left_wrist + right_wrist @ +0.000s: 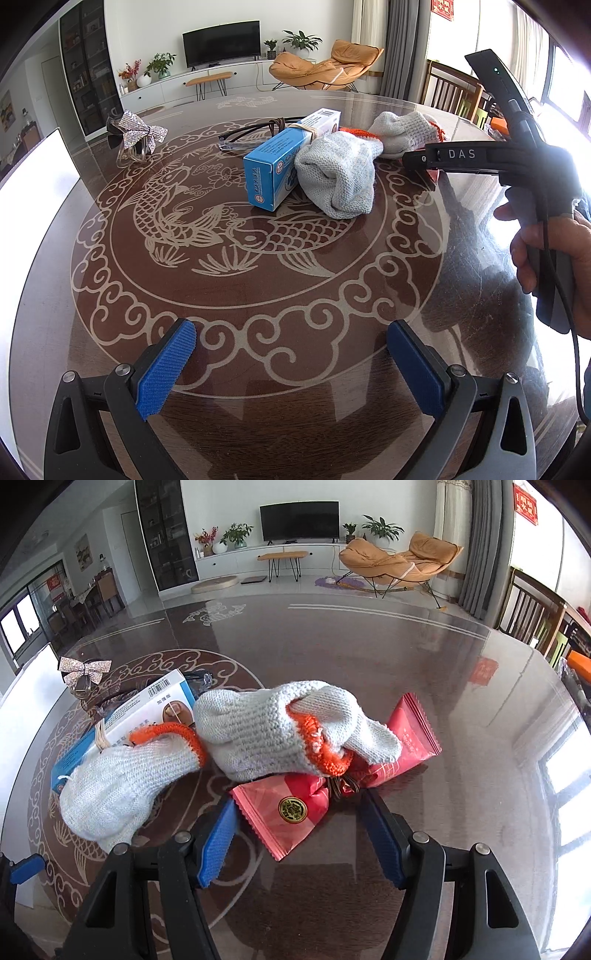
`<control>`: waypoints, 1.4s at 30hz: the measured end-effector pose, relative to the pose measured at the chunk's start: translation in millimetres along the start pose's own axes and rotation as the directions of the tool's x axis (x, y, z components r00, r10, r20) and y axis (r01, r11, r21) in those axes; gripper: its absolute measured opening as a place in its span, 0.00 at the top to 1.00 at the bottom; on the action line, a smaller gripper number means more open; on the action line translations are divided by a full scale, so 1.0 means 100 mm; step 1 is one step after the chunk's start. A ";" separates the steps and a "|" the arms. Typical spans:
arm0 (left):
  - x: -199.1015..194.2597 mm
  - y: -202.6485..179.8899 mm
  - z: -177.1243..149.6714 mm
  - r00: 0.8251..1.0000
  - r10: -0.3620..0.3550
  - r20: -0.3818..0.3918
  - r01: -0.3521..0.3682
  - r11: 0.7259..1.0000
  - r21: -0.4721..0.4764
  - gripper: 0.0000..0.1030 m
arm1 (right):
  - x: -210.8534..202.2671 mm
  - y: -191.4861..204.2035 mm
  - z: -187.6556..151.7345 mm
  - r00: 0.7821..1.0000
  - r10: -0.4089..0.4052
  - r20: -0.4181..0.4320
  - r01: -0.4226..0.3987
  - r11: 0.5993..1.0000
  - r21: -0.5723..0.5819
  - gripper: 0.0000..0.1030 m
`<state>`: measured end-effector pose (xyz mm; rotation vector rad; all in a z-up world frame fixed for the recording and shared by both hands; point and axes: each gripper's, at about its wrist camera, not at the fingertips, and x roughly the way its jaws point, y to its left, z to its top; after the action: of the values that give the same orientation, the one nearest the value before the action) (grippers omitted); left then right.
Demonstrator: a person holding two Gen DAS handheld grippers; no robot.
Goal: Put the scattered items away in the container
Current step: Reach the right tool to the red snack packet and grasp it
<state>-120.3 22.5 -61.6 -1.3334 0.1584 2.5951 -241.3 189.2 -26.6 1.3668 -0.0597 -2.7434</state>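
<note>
Left gripper [291,363]: your blue pads stand wide apart with nothing between them, hovering over the bare near part of the table [258,288].
Right gripper [299,838]: your jaws stand apart; the red packet [288,812] lies partly between the pads, and neither pad presses on it.
Right hand [546,251]: seen from the left wrist view, you hold the gripper's handle at the right edge, its nose by the gloves.
Near glove [122,786]: white knit with an orange cuff, lying on the table, leaning against the blue box [280,162].
Far glove [280,727]: folded, lying over the two red packets, second red packet [410,734] sticking out behind it.
Blue box: on the table with a rubber band round it, touching the near glove.
Glasses [258,129]: dark-framed, just behind the box.
Bow clip [136,133]: glittery, standing apart to the left.
White container [33,184]: only a white wall shows at the left edge; you cannot tell what is inside.
</note>
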 end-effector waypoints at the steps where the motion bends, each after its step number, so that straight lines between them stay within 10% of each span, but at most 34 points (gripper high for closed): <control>1: 0.00 0.00 0.00 1.000 0.000 0.000 0.000 1.000 0.000 0.00 | 0.00 -0.05 0.02 1.000 0.022 0.008 -0.022 0.999 0.024 0.34; 7: 0.00 0.00 0.00 1.000 0.000 0.000 0.000 1.000 0.000 0.00 | -0.05 -0.33 0.04 0.986 0.169 0.003 -0.166 0.965 0.202 0.34; 14: 0.00 0.00 0.00 1.000 0.000 0.000 0.000 1.000 0.000 0.00 | -0.02 -0.43 0.22 0.989 0.148 0.002 -0.145 0.965 0.220 0.34; 18: 0.00 0.00 0.00 1.000 0.000 0.000 0.000 1.000 0.000 0.00 | -0.02 -0.43 0.55 0.935 0.349 0.060 -0.354 0.910 0.214 0.33; 23: 0.00 0.00 0.00 1.000 0.000 0.000 0.000 1.000 0.000 0.00 | -0.10 -0.47 0.57 0.986 0.165 0.007 -0.163 0.965 0.206 0.33; 32: 0.00 0.00 0.00 1.000 0.000 0.000 0.000 1.000 0.000 0.00 | 0.17 -0.35 0.57 0.996 0.083 -0.040 -0.075 0.983 0.168 0.36; 36: 0.00 0.00 0.00 1.000 0.000 0.000 0.000 1.000 0.000 0.00 | 0.36 -0.21 0.71 0.996 0.040 -0.082 -0.032 0.996 0.089 0.82; 42: 0.00 0.00 0.00 1.000 0.000 0.000 0.000 1.000 -0.001 0.00 | 0.17 -0.27 0.45 0.991 0.083 -0.100 -0.077 0.995 0.061 0.82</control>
<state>-120.2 22.5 -61.4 -1.3335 0.1578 2.5954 -288.9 214.4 -15.1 1.4834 -0.1835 -2.6205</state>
